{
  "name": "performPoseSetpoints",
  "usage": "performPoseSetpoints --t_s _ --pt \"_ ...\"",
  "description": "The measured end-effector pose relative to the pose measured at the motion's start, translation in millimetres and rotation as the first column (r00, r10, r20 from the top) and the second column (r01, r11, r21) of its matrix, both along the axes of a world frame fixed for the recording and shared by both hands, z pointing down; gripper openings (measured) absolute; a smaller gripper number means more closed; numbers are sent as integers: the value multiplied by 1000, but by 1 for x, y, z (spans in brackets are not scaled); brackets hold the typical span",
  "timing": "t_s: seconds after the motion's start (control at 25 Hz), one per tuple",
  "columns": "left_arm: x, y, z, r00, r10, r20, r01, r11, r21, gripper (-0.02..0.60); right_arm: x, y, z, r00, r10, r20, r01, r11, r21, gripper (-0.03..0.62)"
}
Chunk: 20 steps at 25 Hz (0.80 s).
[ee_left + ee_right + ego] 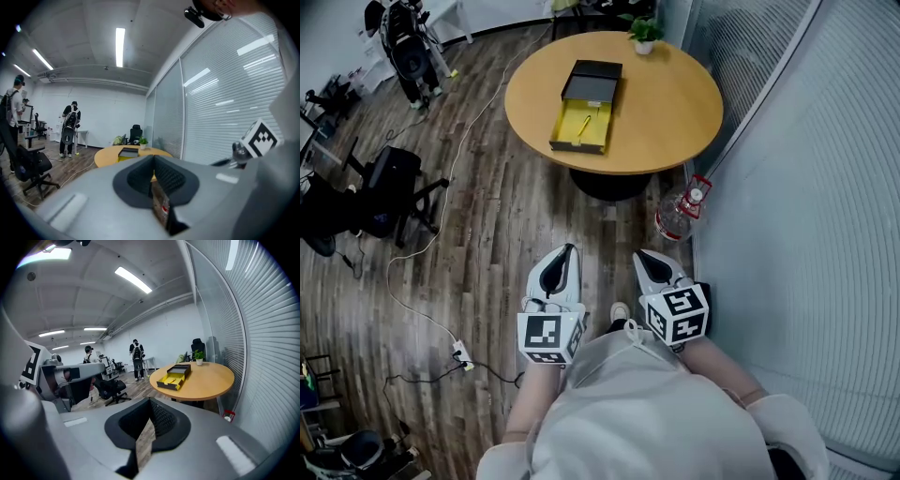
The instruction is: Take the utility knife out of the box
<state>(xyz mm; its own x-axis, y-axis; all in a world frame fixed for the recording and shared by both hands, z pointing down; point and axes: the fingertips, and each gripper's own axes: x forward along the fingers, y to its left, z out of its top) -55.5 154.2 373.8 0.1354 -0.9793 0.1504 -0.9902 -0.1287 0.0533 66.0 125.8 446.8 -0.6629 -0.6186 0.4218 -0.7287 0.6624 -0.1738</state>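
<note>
Holding both pairs of jaws pressed together with nothing between them, I have the left gripper (568, 251) and the right gripper (644, 256) side by side over the wood floor (487, 234). Well apart from both, ahead of the tips, the utility knife (584, 124) lies in the yellow tray of the open box (578, 146) on the round table (675, 103).

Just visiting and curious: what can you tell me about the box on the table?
The box is flat and open, in two parts end to end: a black shell and, nearer the person, a yellow-lined tray. A slim yellow item, likely the utility knife, lies in the tray. The box rests on the wooden table, touching nothing else.
</note>
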Motion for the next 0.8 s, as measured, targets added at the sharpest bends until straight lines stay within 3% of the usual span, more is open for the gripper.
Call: performPoseSetpoints --t_s 0.4,0.8 --pt "2 -101 24 1000 12 -8 -13 998 -68 6 13 -105 20 999 38 -22 -39 998 -47 2" --pt "-52 -239 51 998 57 -10 -58 993 -100 6 -33 -230 39 993 122 -11 -122 991 -59 2"
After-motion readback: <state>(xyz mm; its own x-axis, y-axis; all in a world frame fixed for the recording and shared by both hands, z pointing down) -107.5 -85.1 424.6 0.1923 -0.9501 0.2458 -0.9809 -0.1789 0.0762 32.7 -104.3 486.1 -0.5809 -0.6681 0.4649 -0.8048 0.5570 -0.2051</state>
